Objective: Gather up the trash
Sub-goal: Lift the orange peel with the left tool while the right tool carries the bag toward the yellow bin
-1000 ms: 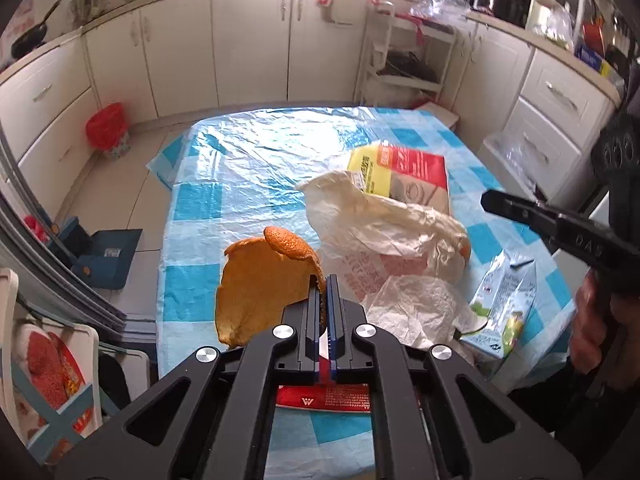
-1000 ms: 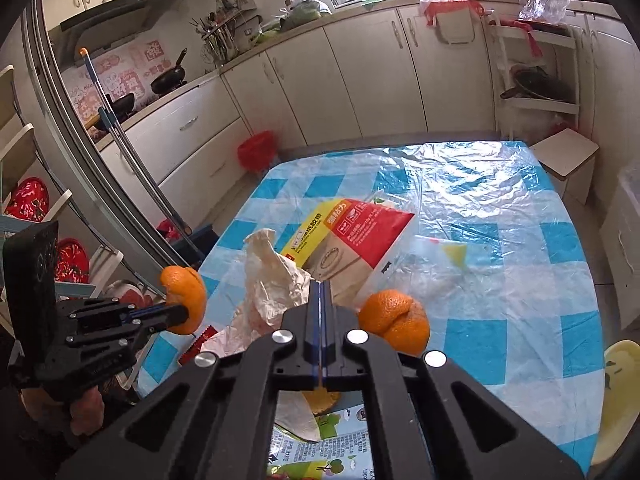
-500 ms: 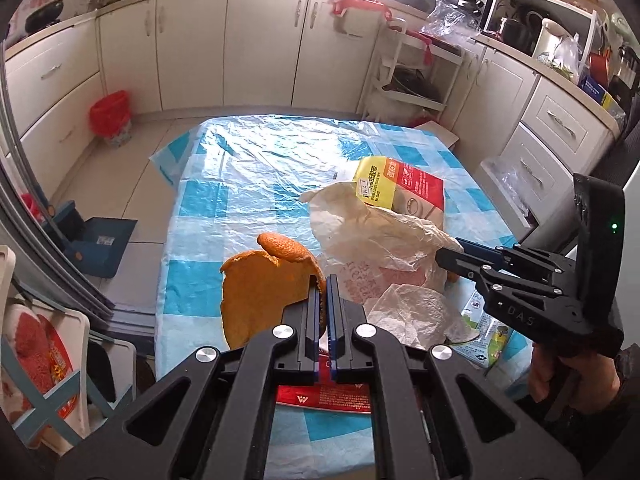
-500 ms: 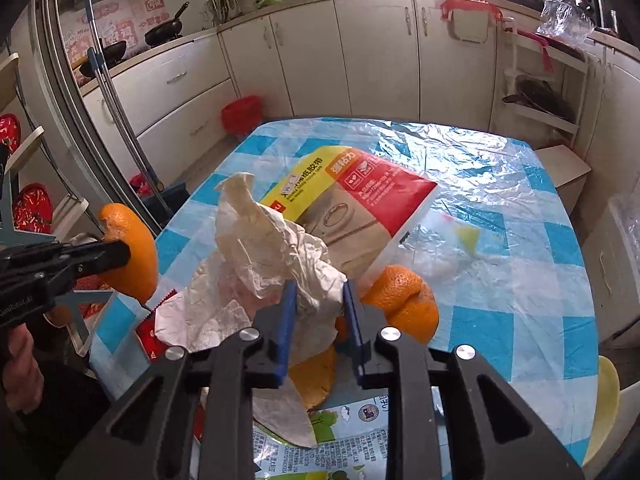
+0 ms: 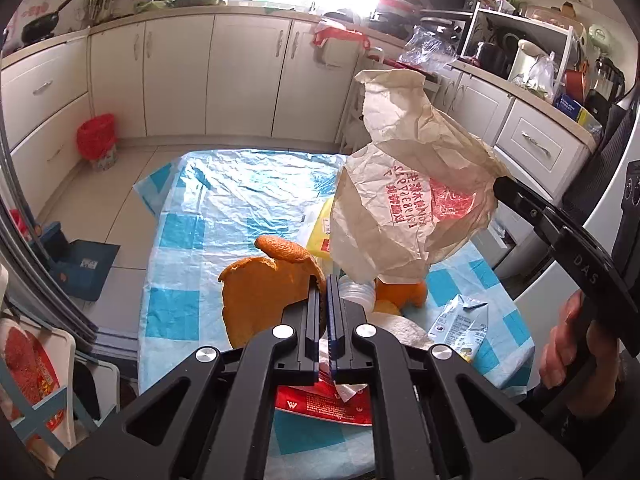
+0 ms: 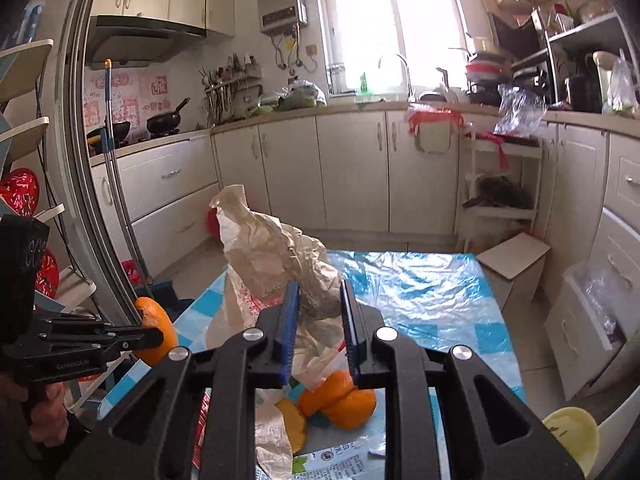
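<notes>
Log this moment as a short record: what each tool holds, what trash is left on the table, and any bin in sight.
left tool: shut on orange peel
right tool: clamped on crumpled paper bag, lifted off the table
left on table: orange peel piece, drink carton, red wrapper
bin: red bin on the floor by the cabinets
</notes>
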`<move>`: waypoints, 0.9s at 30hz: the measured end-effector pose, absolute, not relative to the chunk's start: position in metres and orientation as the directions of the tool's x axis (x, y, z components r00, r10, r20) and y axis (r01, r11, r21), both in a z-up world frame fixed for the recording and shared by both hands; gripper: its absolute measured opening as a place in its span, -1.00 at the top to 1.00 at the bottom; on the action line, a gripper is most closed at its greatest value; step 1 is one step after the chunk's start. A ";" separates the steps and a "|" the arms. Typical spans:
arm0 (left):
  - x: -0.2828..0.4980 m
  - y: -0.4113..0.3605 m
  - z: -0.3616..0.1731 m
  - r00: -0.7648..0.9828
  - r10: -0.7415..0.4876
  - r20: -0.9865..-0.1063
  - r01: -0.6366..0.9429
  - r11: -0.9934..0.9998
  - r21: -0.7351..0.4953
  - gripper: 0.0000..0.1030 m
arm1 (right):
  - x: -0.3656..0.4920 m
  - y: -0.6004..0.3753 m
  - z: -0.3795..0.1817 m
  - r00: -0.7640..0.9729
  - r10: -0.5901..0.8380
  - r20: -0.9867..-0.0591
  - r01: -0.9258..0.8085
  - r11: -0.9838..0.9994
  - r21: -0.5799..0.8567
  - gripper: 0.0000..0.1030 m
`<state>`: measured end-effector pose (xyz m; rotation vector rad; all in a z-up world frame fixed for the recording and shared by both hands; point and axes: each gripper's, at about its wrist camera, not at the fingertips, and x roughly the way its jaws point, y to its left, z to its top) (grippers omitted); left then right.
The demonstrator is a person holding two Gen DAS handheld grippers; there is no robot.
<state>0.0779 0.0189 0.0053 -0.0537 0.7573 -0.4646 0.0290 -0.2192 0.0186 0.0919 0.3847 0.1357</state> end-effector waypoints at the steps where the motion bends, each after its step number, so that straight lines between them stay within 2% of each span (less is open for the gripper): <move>1: 0.076 0.018 0.008 0.638 -0.430 -0.639 0.389 0.896 -0.214 0.94 | 0.027 -0.223 0.021 0.922 0.147 -0.359 -0.111 0.987 0.121 0.58; 7: 0.074 0.026 0.020 0.655 -0.495 -0.571 0.390 0.869 -0.305 0.94 | 0.017 -0.251 0.027 0.929 0.139 -0.343 -0.077 0.979 0.187 0.58; 10: 0.080 0.045 0.019 0.619 -0.587 -0.522 0.379 0.805 -0.456 0.94 | 0.013 -0.260 0.028 0.930 0.133 -0.343 -0.058 0.974 0.218 0.58; 12: 0.083 0.054 0.019 0.624 -0.600 -0.500 0.356 0.789 -0.501 0.94 | 0.010 -0.265 0.030 0.931 0.125 -0.343 -0.049 0.973 0.224 0.58; 18: 0.079 0.057 0.025 0.639 -0.619 -0.457 0.377 0.770 -0.515 0.94 | -0.005 -0.279 0.033 0.940 0.091 -0.329 -0.016 0.975 0.224 0.58; 21: 0.073 0.047 0.032 0.701 -0.517 -0.492 0.357 0.851 -0.385 0.94 | -0.013 -0.290 0.033 0.941 0.064 -0.332 0.012 0.975 0.223 0.58; 27: 0.060 0.035 0.045 0.683 -0.583 -0.440 0.424 0.807 -0.411 0.94 | -0.031 -0.315 0.039 0.947 0.001 -0.320 0.080 0.968 0.238 0.58</move>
